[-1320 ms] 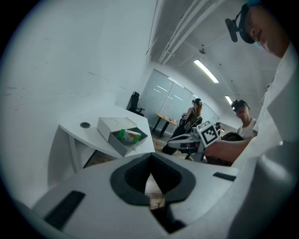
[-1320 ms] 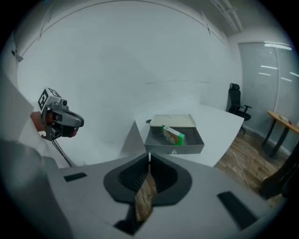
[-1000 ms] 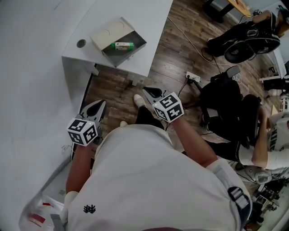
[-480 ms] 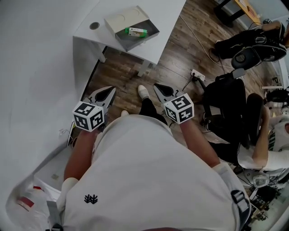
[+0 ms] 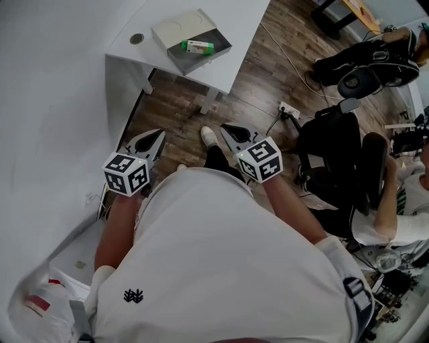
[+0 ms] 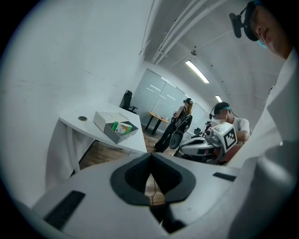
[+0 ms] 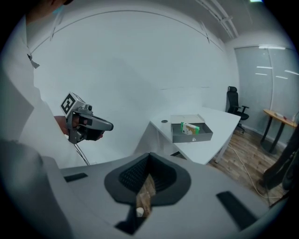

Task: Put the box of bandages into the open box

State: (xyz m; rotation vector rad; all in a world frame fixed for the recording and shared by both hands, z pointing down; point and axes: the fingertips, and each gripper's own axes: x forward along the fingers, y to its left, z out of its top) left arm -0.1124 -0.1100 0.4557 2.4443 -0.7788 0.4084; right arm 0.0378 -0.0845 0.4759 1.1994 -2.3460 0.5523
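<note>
Overhead only: socket [image 5: 288,110] past right claw [image 5: 224,127]

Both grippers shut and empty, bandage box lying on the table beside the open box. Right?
Not quite. The bandage box lies inside the open box, not beside it; the head view shows it. The left gripper and right gripper are shut and empty, as you said.

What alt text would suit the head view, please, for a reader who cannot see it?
Seen from above, a person in a white shirt holds the left gripper and right gripper, both shut and empty, over a wooden floor. Ahead, on a white table, the box of bandages lies inside the open box.
</note>
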